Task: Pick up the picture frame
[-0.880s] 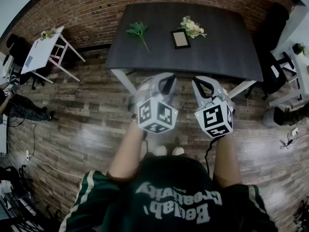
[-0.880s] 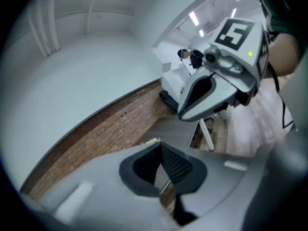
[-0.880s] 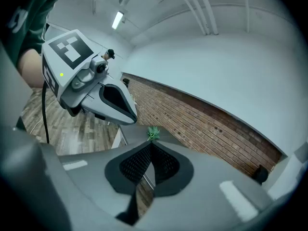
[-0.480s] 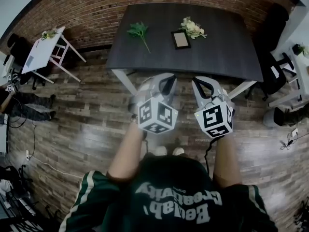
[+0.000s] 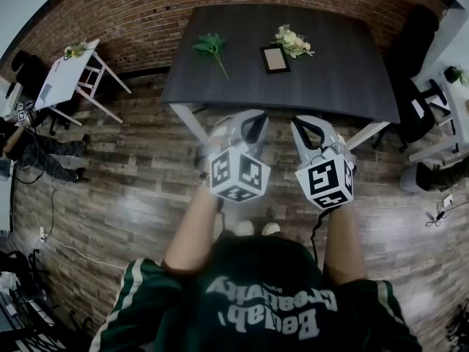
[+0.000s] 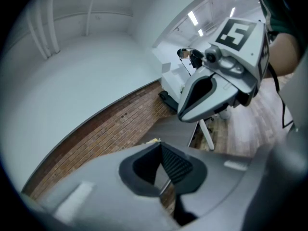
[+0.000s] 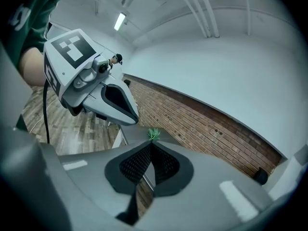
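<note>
The picture frame (image 5: 273,59) lies flat on the dark table (image 5: 344,86), black-edged with a pale middle. A green sprig (image 5: 209,48) is to its left and a bunch of white flowers (image 5: 292,42) just to its right. My left gripper (image 5: 245,117) and right gripper (image 5: 308,122) hang side by side over the wooden floor, short of the table's near edge and well away from the frame. In the left gripper view the pads (image 6: 174,163) meet with nothing between them. The right gripper (image 7: 150,144) is likewise shut and empty, with the sprig (image 7: 154,134) showing past its tips.
A brick wall (image 5: 132,13) runs behind the table. A white side table (image 5: 64,75) with a small plant stands at the left, and dark chairs (image 5: 418,116) and a white desk at the right. A person (image 5: 33,152) sits at the far left edge. Cables lie on the floor.
Both grippers have stayed where they were. Only the person at the far left edge has shifted.
</note>
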Motion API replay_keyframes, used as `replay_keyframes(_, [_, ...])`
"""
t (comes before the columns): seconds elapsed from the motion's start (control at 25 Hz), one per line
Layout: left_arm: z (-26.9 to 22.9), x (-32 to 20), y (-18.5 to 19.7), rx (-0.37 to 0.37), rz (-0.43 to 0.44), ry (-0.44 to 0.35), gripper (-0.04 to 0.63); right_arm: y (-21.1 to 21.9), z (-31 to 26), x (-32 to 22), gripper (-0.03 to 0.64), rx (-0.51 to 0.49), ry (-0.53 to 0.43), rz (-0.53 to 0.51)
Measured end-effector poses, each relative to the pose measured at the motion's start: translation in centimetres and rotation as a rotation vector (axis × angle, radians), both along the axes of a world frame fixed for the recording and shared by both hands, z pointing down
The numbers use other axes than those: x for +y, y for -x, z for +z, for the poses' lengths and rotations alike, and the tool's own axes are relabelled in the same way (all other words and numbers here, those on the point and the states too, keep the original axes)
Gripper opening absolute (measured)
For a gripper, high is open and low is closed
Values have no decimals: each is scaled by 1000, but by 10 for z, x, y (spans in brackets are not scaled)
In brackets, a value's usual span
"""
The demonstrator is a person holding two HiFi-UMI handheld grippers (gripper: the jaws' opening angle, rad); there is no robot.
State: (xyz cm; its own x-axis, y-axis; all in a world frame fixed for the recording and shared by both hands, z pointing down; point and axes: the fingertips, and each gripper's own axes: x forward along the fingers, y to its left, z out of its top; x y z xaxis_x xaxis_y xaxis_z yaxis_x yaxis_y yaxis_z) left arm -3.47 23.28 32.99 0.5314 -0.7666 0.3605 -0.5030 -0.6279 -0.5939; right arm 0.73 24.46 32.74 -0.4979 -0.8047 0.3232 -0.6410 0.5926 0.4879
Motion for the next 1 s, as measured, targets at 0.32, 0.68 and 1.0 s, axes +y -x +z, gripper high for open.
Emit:
replay_keyframes(0.32, [0,1,2,3,2,2,2,5,0,1,6,18,-16,-10])
replay_keyframes(0.68, [0,2,15,10,3,-2,2,15,1,-2,6,38,-32,6])
replay_keyframes(1.0, [0,3,30,11,15,1,2,32,3,-1,6,42,-30,13])
